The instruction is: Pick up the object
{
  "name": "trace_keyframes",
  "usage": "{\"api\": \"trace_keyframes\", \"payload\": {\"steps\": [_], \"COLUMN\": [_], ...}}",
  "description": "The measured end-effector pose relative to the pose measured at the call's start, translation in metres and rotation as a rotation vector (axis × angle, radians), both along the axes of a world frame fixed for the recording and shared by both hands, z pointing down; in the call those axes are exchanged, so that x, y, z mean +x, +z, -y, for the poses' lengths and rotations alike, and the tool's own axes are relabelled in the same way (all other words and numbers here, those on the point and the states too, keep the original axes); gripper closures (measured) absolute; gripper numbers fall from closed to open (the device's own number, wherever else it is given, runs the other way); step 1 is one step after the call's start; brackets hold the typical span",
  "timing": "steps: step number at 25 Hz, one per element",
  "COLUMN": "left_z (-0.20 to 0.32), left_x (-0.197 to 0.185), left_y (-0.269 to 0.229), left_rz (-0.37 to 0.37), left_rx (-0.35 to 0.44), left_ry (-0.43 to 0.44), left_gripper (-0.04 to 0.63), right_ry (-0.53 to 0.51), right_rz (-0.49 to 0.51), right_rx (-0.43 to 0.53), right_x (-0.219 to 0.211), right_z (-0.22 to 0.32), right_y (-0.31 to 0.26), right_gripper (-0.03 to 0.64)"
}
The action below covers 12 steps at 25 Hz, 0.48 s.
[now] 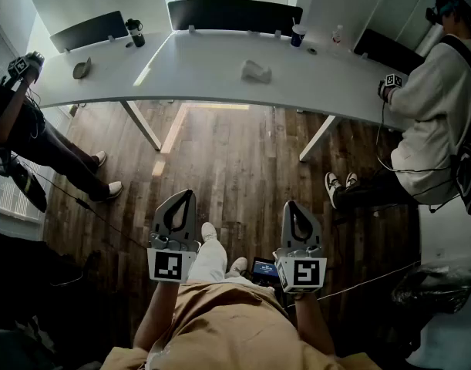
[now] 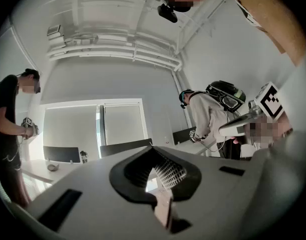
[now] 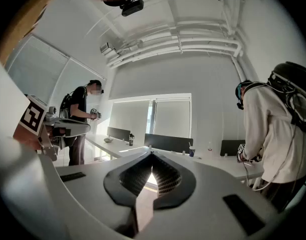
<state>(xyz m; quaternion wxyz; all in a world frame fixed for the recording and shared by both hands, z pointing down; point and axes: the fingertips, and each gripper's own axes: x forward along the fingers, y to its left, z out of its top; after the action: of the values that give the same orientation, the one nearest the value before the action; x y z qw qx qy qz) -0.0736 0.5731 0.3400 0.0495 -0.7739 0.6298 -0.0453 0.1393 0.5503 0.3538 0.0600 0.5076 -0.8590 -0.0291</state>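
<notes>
left claw point(image 1: 186, 196) closed, empty | right claw point(image 1: 292, 205) closed, empty | table point(image 1: 196, 72): mug point(image 1: 135, 32), cup point(image 1: 297, 35)

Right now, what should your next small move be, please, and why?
Probably a step toward the white table. The left hand-held gripper and the right hand-held gripper are both shut and empty. They are level over the wooden floor, well short of the pale crumpled object on that table.

No words, brand names or numbers are legible anywhere in these views. The only signs are black-and-white coded squares: a left marker point(image 1: 168, 267) on the left gripper point(image 1: 184, 196), a right marker point(image 1: 301, 273) on the right gripper point(image 1: 291, 205), and another on a bystander's handheld device point(image 1: 392, 81).
</notes>
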Motion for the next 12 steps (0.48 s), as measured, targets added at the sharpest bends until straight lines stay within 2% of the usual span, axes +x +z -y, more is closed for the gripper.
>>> {"api": "trace_keyframes", "payload": {"steps": [6, 12], "left_z": [0.034, 0.087], "left_x": [-0.009, -0.013], "left_y": [0.009, 0.018], "left_rz": [0.008, -0.02], "left_rx": [-0.007, -0.021], "left_ry": [0.028, 0.079], "left_gripper": [0.592, 0.593], "right_ry": [0.011, 0.075], "right_rz": [0.004, 0.003], "right_rx": [-0.018, -0.038], "right_x": [-0.011, -0.016], "right_z": [0.024, 0.066], "right_y": [0.01, 0.017], "right_gripper": [0.608, 0.609]}}
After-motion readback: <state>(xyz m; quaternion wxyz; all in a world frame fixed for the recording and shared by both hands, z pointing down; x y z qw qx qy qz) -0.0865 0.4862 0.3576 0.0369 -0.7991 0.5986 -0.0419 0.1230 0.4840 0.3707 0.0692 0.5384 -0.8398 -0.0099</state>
